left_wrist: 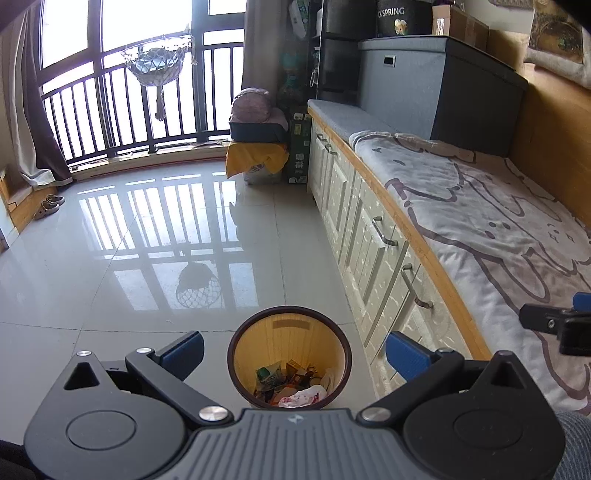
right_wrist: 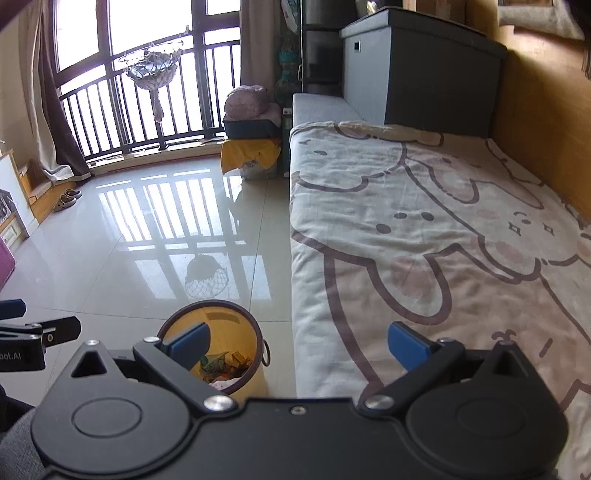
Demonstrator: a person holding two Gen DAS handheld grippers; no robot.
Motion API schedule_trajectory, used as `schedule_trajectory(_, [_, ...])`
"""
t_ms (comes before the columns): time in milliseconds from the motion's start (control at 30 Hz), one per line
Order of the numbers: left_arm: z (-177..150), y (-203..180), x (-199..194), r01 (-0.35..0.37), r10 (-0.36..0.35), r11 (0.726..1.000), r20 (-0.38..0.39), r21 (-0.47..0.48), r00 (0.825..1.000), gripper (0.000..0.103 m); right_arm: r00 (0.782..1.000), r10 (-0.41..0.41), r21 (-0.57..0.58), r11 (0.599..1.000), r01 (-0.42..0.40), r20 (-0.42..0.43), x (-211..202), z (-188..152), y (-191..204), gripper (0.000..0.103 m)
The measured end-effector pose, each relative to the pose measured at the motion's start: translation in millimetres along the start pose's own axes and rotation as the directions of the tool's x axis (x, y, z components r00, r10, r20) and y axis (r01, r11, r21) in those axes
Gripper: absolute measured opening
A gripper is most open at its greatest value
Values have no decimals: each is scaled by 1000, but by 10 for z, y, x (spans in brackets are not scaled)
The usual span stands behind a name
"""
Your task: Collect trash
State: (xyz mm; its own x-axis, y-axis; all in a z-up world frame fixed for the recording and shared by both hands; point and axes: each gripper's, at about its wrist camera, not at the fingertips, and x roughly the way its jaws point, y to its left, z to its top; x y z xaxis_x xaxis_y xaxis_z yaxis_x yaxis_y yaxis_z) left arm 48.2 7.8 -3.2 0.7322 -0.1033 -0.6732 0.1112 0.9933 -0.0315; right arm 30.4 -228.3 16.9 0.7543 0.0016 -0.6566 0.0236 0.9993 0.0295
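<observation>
Yellow round waste bin with a dark rim point(left_wrist: 289, 360) — on the glossy tiled floor point(left_wrist: 147, 258) beside the white drawer bench point(left_wrist: 369, 236), crumpled wrappers and paper trash point(left_wrist: 291, 384) inside | left gripper point(left_wrist: 295, 350) above bin — jaws wide apart, empty | right gripper point(right_wrist: 297, 345) over the cartoon-print blanket point(right_wrist: 424, 240) edge, spread wide, empty

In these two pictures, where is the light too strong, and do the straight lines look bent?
Left wrist view: the window is blown out white, the glossy floor mirrors its railing as glare, and the bench edge curves from fisheye distortion. Right wrist view: the same overexposed window, glare on the floor, dark vignetted corners; the bin stays readable.
</observation>
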Motion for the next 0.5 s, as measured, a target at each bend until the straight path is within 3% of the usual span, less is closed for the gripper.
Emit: schedule_trajectory(500, [-98, -22, 38, -18, 18, 1000, 8, -7, 1000, 103, 999, -27, 5, 1000, 27, 25, 31, -151, 20, 103])
